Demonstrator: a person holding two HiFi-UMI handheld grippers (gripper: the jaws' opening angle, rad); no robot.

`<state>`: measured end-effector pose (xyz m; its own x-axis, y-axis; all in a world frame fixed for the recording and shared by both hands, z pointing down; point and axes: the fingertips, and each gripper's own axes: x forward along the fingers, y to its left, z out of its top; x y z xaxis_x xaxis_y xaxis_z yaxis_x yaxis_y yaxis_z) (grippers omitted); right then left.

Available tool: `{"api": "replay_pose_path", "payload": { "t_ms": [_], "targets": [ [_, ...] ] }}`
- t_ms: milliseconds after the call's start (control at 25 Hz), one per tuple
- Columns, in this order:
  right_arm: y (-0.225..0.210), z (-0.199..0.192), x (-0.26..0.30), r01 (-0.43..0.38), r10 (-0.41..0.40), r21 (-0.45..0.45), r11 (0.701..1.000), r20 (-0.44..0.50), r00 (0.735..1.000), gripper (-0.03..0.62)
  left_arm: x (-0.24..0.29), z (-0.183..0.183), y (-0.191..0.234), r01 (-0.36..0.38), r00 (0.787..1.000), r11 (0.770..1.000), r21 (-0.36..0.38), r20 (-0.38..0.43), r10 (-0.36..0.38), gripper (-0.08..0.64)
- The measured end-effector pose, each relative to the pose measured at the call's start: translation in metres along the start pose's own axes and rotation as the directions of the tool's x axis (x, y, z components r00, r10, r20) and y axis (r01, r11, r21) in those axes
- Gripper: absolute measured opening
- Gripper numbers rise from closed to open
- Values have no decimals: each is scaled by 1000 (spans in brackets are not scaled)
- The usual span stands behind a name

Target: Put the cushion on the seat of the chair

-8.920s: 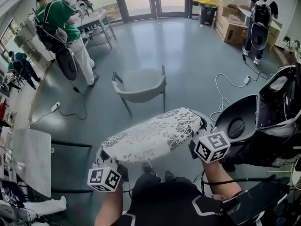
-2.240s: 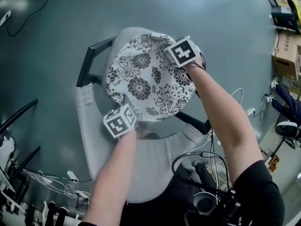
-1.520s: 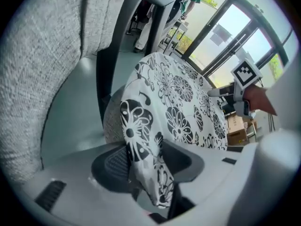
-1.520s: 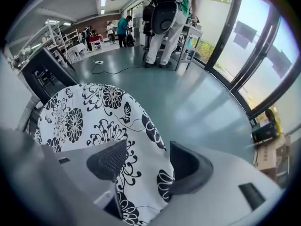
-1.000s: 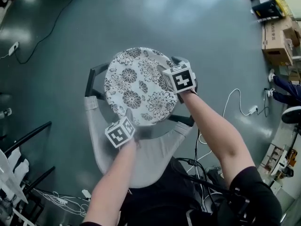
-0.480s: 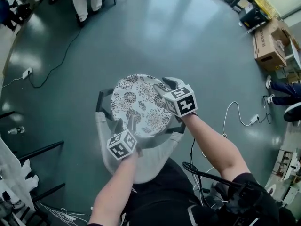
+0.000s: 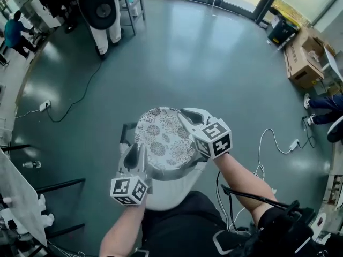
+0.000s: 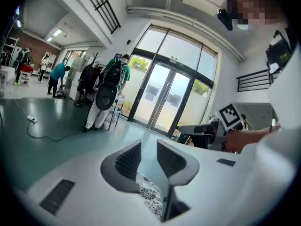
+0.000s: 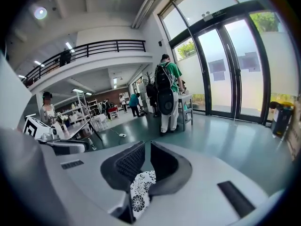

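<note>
Now the round padded cushion (image 7: 161,139), black flowers on white cloth, lies flat on the seat of the grey shell chair (image 7: 126,138), its near edge hidden by the backrest (image 7: 170,187). Both tongs hang clear above its rim and have just been closing on nothing: the left gripper (image 7: 136,154) is part spread, the right gripper (image 7: 188,116) nearly together. Bare floor (image 7: 203,52) lies all round.

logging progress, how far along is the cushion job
Done: the cushion lies on the chair seat. In hand: nothing; the left gripper and right gripper hover above it, their jaws having just been closing with nothing gripped. Left: apparently nothing but withdrawing.
</note>
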<state>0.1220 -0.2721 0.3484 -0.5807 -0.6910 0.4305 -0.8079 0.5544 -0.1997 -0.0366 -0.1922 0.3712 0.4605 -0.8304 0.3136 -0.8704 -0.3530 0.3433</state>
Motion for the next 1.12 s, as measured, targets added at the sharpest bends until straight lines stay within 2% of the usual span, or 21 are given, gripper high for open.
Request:
{"api": "replay_pose_path", "payload": {
  "t_ms": [120, 200, 320, 440, 720, 880, 1120],
  "targets": [
    [12, 20, -25, -2, 0, 24, 1000, 66, 998, 37, -18, 39, -18, 24, 996, 997, 77, 80, -30, 50],
    [18, 34, -40, 9, -10, 11, 1000, 106, 994, 37, -26, 61, -34, 69, 991, 992, 110, 110, -81, 23],
    [26, 55, -62, 31, -31, -2, 1000, 165, 986, 32, -40, 93, -52, 105, 980, 984, 147, 152, -127, 11],
    [38, 68, -86, 45, -45, 3, 999, 223, 974, 25, -55, 115, -68, 118, 972, 968, 221, 174, -158, 9],
    [66, 74, -135, 79, -78, 8, 997, 310, 948, 15, -93, 138, -80, 110, 967, 945, 307, 187, -173, 9],
    [72, 73, -156, 106, -104, 16, 994, 344, 933, 11, -109, 137, -81, 89, 968, 944, 319, 195, -157, 9],
    [85, 99, -167, 142, -130, -3, 990, 381, 915, 9, -121, 158, -77, 65, 967, 932, 357, 207, -147, 9]
  ]
}}
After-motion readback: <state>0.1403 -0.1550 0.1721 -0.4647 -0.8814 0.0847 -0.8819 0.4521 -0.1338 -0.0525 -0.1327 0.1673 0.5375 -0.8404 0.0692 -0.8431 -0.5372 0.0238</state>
